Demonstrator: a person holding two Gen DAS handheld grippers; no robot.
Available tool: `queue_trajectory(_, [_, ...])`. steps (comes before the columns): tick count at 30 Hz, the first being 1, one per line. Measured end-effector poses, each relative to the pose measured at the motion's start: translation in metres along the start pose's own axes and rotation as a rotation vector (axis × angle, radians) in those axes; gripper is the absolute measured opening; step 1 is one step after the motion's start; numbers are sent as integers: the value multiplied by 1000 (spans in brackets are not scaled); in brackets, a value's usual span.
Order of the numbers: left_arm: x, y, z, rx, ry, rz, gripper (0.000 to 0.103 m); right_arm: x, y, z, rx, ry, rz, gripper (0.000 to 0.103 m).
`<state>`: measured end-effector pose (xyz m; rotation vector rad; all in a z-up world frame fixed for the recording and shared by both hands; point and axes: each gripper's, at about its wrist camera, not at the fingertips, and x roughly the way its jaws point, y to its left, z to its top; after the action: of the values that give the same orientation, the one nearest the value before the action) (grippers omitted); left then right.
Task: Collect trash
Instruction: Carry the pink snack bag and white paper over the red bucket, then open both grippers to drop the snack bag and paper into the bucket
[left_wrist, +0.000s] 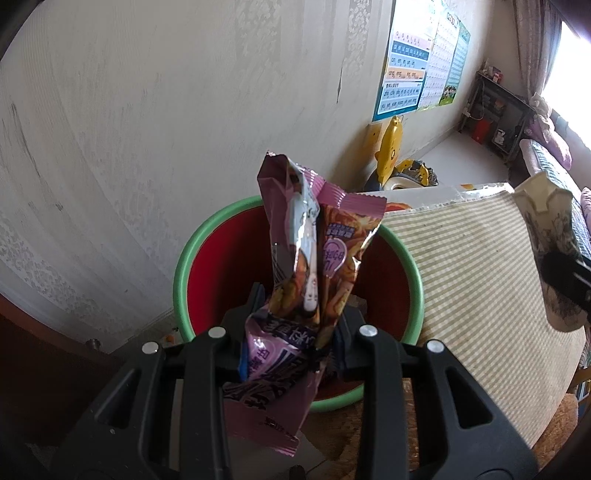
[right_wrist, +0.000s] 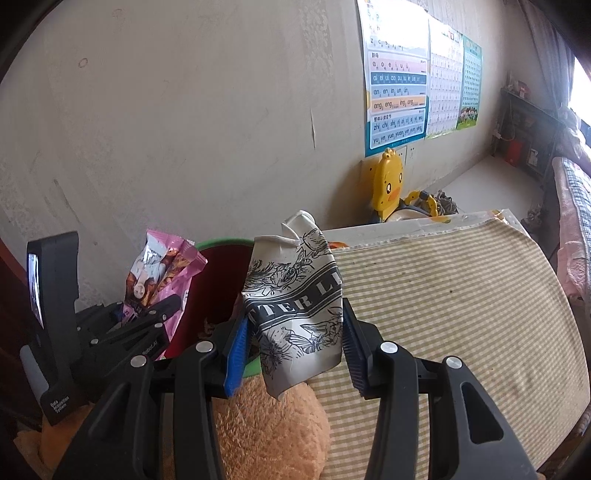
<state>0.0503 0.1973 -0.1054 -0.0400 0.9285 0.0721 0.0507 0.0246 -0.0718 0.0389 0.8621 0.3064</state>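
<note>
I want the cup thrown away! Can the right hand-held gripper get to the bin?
Probably yes. The right hand-held gripper holds the cup beside the bin; only the left hand-held gripper with its wrapper crowds the opening.

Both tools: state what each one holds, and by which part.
Left tool grips the pink-purple foil snack wrappers near their lower middle. Right tool clamps the crushed white paper cup with black floral print across its lower sides.

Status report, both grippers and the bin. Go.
Left gripper shut on snack wrappers, over red bin. Right gripper shut on crushed paper cup, beside the bin's rim. Nothing blocking the bin.
</note>
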Motion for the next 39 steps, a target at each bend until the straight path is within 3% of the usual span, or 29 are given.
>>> queue_trajectory(22, [39, 11, -4, -12, 76, 32, 31, 53, 24, 30, -50, 40, 64, 43])
queue_trajectory(37, [67, 19, -6, -25, 130, 68, 32, 80, 30, 30, -79, 79, 92, 44])
queue_trajectory(39, [69, 19, -7, -28, 137, 75, 36, 81, 30, 30, -78, 79, 92, 53])
